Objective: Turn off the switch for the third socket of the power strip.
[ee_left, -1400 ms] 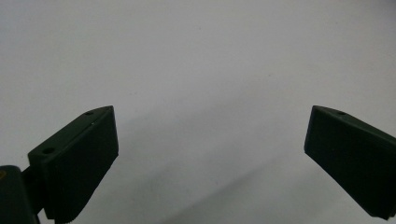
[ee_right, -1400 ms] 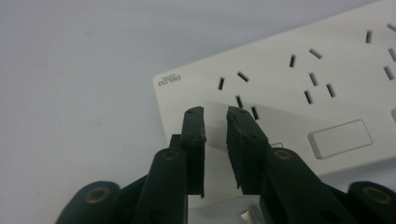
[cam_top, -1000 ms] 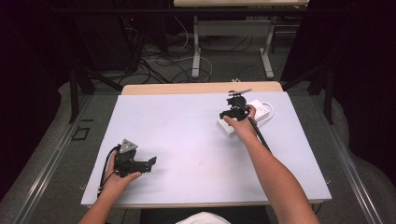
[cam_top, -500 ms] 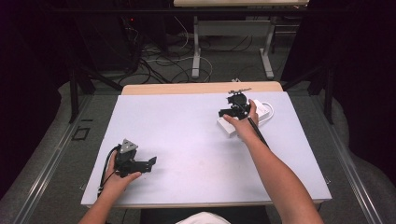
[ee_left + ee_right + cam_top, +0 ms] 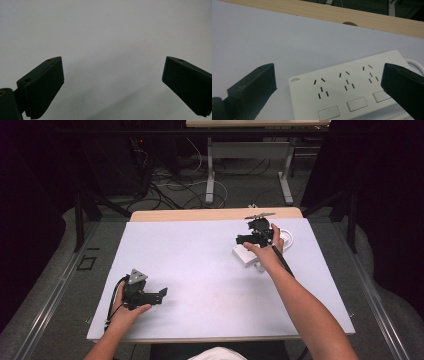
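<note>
High view: left gripper rests low on bench, near corner; right gripper hovers over white power strip at far right.
Left gripper view: fingers wide, nothing between.
Right gripper view: fingers wide, power strip just ahead, untouched.
Likely step: approach. Next: descend, straddle strip body, close.

small grey mark on the power strip, too tiny to read.

A lab: bare table, floor cables, dark surroundings.
</note>
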Demonstrator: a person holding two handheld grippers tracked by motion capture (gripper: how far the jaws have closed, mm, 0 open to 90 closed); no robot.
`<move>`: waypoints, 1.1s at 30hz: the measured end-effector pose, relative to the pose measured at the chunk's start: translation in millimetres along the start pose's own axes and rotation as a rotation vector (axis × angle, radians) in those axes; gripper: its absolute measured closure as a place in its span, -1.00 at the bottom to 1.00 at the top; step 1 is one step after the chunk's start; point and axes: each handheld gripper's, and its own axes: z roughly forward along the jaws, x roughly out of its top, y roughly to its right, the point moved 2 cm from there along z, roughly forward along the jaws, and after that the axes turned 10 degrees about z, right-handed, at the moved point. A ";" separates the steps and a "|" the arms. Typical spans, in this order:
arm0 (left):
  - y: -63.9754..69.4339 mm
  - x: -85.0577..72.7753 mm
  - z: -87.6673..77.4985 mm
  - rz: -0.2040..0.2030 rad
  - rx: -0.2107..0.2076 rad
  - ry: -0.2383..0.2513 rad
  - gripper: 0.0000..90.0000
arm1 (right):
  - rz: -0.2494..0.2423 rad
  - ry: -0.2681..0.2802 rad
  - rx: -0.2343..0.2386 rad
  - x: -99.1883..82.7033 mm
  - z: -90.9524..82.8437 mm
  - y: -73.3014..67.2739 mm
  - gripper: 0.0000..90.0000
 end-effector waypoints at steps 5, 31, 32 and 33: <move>0.2 -0.1 0.1 -0.002 0.000 -0.002 -0.91 | -0.005 -0.007 0.015 -0.5 -6.1 1.6 -1.00; 0.6 -0.4 0.9 -0.010 0.003 -0.005 -0.91 | -0.051 -0.027 0.101 -24.9 -42.9 16.6 -0.87; 0.5 -0.3 0.7 -0.009 0.002 -0.007 -0.91 | -0.045 -0.028 0.104 -26.1 -44.3 17.6 -0.87; 0.2 -0.1 0.1 -0.008 -0.003 -0.014 -0.91 | -0.039 -0.029 0.105 -27.3 -45.5 18.8 -0.87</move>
